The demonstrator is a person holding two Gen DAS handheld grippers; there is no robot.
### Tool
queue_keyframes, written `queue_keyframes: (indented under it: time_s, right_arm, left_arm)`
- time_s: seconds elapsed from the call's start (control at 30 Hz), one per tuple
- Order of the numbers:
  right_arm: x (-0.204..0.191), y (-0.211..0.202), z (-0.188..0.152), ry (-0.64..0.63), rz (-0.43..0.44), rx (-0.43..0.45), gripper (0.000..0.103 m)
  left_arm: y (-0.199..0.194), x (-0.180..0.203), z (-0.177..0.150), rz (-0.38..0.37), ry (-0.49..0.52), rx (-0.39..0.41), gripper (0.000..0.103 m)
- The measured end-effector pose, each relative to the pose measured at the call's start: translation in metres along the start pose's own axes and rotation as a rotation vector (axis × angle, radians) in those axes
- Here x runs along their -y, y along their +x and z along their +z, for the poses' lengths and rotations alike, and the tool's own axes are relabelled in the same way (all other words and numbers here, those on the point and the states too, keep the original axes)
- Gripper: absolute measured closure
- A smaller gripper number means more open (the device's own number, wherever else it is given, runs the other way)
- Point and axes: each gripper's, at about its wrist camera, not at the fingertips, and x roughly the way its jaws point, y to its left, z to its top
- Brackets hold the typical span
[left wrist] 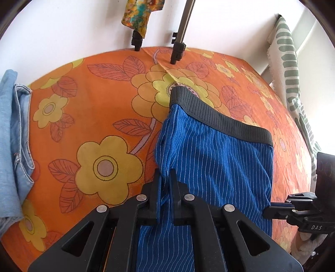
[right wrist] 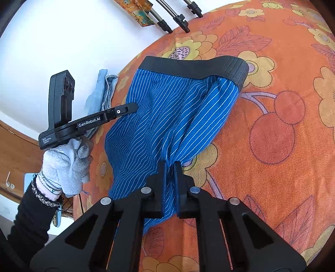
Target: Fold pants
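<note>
Blue pin-striped shorts [left wrist: 217, 154] with a black elastic waistband [left wrist: 222, 117] hang over the orange flowered tablecloth [left wrist: 100, 108]. My left gripper [left wrist: 165, 173] is shut on the left leg hem and holds it up. My right gripper [right wrist: 170, 165] is shut on the right leg hem; the shorts [right wrist: 163, 117] stretch from it to the waistband [right wrist: 194, 67], which rests on the cloth. The right gripper also shows at the right edge of the left wrist view [left wrist: 270, 209], the left gripper in the right wrist view [right wrist: 134, 107], held by a gloved hand [right wrist: 67, 161].
Folded light-blue jeans [left wrist: 14, 134] lie at the table's left edge. Tripod legs [left wrist: 178, 50] stand at the far edge by the white wall. A green-and-white striped cloth [left wrist: 289, 69] hangs at the right. A flowered fabric [left wrist: 140, 14] hangs at the back.
</note>
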Motion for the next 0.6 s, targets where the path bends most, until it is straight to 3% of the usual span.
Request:
queue_keyframes:
  time_s: [0.1,0.37,0.6]
  right_arm:
    - [0.002,0.0,-0.001,-0.003,-0.007,-0.001,0.097]
    - [-0.002,-0.02,0.003,-0.017,0.016,0.053,0.098]
    - [-0.005,-0.027,0.007,-0.041,0.003,0.071,0.098]
  left_arm:
    - [0.001,0.002,-0.001,0.024,0.029,-0.004,0.098]
    - [-0.026,-0.005,0.01,-0.057,-0.039,0.078,0.098]
    - [-0.018,0.001,0.011,-0.042,-0.018,0.069,0.098]
